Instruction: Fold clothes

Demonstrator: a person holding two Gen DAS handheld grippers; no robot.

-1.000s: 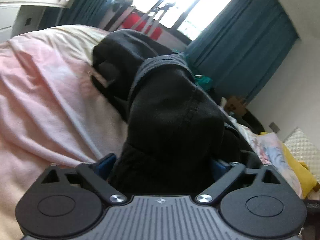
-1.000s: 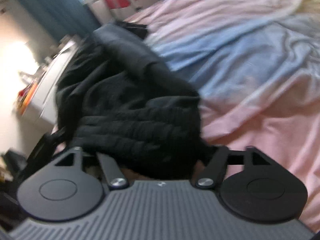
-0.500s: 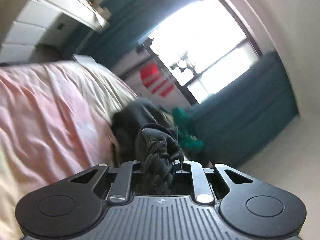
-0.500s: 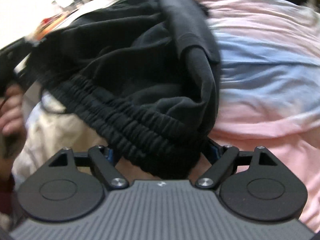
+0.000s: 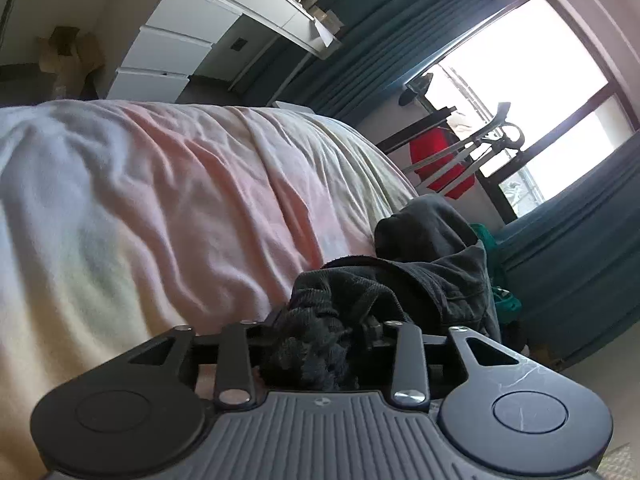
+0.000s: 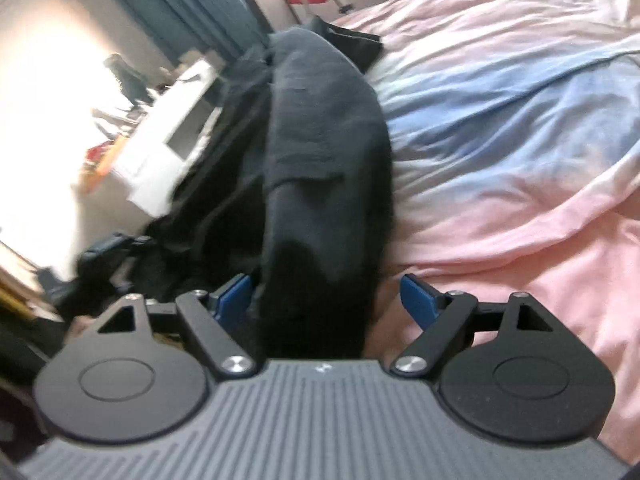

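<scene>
bed | black garment between open right hand-held gripper fingers

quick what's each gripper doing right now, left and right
Left gripper: opening, bunched black garment between its jaws.
Right gripper: open; black cloth lies between the blue pads, unclamped.

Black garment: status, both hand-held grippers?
Left hand-held gripper opening, bunched waistband between jaws. Right hand-held gripper open, black garment draped through it. Bedspread underneath; nothing blocking.
</scene>
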